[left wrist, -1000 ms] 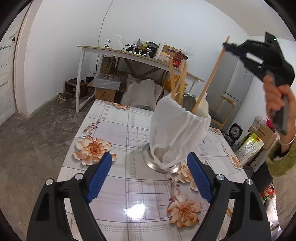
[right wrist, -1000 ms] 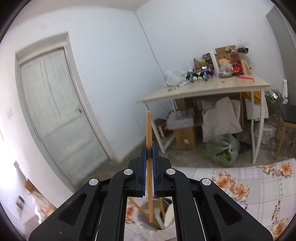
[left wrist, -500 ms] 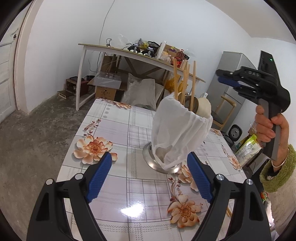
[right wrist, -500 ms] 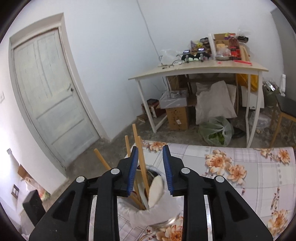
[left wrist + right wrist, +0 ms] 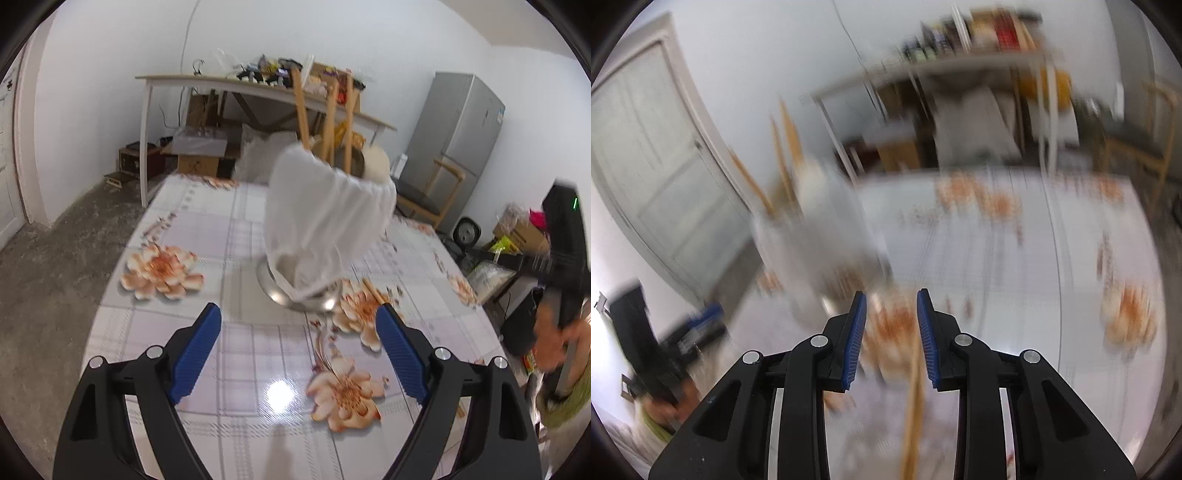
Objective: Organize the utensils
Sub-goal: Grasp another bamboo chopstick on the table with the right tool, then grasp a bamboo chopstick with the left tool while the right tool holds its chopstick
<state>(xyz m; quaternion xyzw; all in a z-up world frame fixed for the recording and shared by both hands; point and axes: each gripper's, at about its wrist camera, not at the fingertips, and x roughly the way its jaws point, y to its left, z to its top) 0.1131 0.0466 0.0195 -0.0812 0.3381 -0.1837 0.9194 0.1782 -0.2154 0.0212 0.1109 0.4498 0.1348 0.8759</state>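
Three sticks: wooden chopsticks (image 5: 327, 122) standing upright in a holder (image 5: 325, 225) draped in white cloth, on a metal base, mid-tabletop (image 5: 229, 236).
One loose stick: chopstick (image 5: 913, 398) lying flat on the tabletop near its right edge, running between the right jaws without touching either pad; second one (image 5: 373, 291) just beside the holder's base.
Handling: light, stiff, thin, smooth; likely to roll or skid on the glossy floral cover.
Hold point: near mid-length, pads square across the shaft, so neither end tips.
Right gripper (image 5: 892, 332): jaws partly apart and closing, nothing pinched; view heavily blurred.
Left gripper (image 5: 299, 350): jaws spread wide, empty, facing the holder from the near edge.
Holder: probably top-heavy, cloth soft.
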